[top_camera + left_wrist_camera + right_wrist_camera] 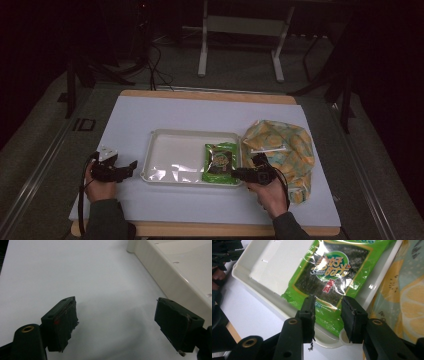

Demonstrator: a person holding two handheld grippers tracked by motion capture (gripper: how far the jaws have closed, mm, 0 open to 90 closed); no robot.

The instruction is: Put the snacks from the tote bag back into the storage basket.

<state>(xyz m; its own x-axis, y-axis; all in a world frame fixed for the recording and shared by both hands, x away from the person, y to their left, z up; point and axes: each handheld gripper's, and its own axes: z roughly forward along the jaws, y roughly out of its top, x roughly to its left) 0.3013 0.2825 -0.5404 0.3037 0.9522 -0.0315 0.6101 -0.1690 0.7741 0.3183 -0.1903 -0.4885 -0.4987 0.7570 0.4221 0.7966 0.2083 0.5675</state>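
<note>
A green seaweed snack packet (220,162) lies flat in the right end of a shallow white tray (150,150). My right gripper (235,172) is at the tray's near right corner. In the right gripper view its jaws (328,301) stand a little apart over the packet's (329,272) near edge, holding nothing. My left gripper (132,166) rests on the white mat left of the tray. It is wide open (116,312), with only mat between the jaws and the tray wall (160,267) to its right.
A yellow and teal fruit-print bag (285,145) lies crumpled right of the tray, close beside my right hand; its cloth (409,290) runs along the tray rim (249,277). The white mat (175,112) covers a wooden table. Dark floor and frame legs lie beyond.
</note>
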